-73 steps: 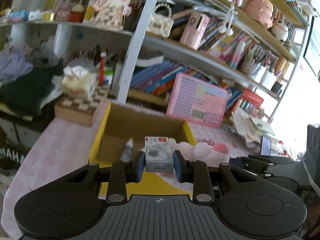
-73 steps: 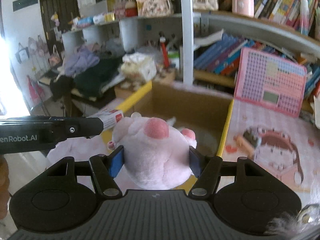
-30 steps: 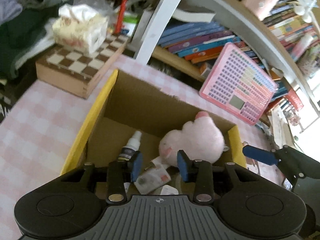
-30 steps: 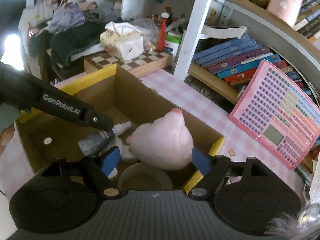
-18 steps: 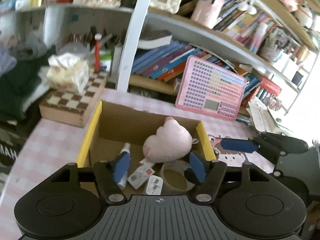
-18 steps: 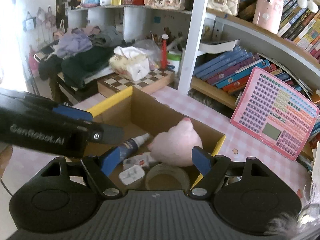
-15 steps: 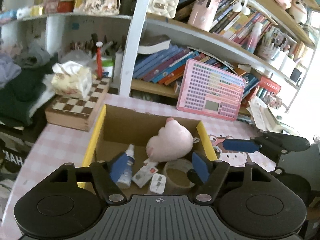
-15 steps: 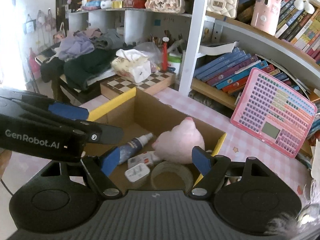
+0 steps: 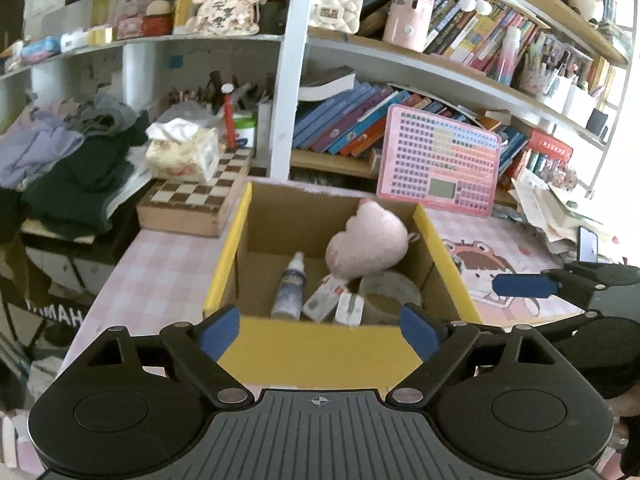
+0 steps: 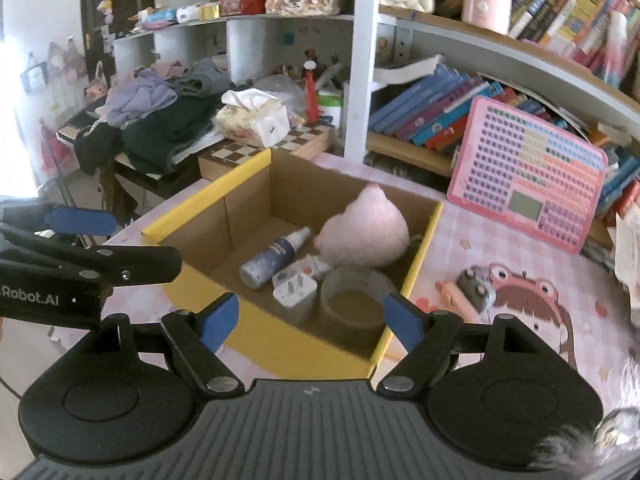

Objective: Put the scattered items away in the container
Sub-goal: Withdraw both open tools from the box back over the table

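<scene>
A cardboard box with yellow flaps [image 9: 230,252] [image 10: 208,200] stands on the pink checked table. Inside lie a pink plush toy [image 9: 366,242] [image 10: 362,234], a spray bottle [image 9: 290,286] [image 10: 272,258], a small red and white packet [image 9: 322,298], a white plug [image 9: 349,308] [image 10: 294,294] and a tape roll [image 9: 390,292] [image 10: 352,298]. My left gripper [image 9: 318,330] is open and empty in front of the box's near wall. My right gripper [image 10: 310,322] is open and empty at the box's near right corner.
A chessboard box [image 9: 192,200] with a tissue pack [image 9: 182,154] sits left of the box. A pink calculator board [image 9: 440,160] leans on the bookshelf behind. A cartoon mat [image 10: 520,304] lies to the right. Clothes [image 10: 160,120] pile up at the far left.
Both grippers let go of their items into the box, opened wide and drew back and up. The packet and the plush toy now rest inside the box.
</scene>
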`<state>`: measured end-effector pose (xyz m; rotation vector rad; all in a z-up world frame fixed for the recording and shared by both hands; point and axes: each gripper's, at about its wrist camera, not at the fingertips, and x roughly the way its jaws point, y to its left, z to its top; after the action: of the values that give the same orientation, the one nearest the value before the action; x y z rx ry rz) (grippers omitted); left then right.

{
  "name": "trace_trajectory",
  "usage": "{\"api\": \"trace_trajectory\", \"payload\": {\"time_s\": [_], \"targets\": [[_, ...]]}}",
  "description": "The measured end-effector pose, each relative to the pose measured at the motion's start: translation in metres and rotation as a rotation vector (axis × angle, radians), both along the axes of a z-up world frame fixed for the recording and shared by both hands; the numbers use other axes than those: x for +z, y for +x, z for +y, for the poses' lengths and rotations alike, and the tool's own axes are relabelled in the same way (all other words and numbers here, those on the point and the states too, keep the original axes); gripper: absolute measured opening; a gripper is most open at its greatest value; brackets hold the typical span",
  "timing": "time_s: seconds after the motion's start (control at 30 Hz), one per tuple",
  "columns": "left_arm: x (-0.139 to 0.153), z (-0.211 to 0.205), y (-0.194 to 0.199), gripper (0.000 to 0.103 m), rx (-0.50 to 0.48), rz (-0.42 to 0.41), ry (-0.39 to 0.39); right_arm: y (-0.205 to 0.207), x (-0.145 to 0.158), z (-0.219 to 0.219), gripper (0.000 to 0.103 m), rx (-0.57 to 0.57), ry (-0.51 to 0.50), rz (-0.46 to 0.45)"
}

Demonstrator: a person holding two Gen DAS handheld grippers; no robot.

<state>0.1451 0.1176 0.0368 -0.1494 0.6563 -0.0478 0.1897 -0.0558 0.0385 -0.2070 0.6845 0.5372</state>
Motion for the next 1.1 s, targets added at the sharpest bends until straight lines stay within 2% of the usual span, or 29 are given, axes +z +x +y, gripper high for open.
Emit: {"api": "trace_trajectory", "payload": {"time_s": [0.23,0.47,0.63,0.87,1.1], "targets": [[-0.011,-0.002,-0.017,0.090,0.006,0.029,0.006,-0.018,-0.010,-0.006,0.081,-0.037,0.011,0.021],[-0.021,-0.010,-0.030,0.090,-0.014,0.055,0.029,-0.037,-0.027,-0.012,0.083,-0.067,-0.018,0.046],[-0.031,-0.019,-0.039,0.090,-0.049,0.080,0.058,-0.050,-0.043,-0.024,0.083,-0.119,-0.027,0.099],[-0.048,-0.031,-0.052,0.090,-0.083,0.145,0.046,-0.065,-0.048,-0.044,0.083,-0.234,0.008,0.137],[-0.058,-0.037,-0.053,0.090,-0.117,0.189,0.039,-0.076,-0.058,-0.053,0.085,-0.268,0.007,0.196]]}}
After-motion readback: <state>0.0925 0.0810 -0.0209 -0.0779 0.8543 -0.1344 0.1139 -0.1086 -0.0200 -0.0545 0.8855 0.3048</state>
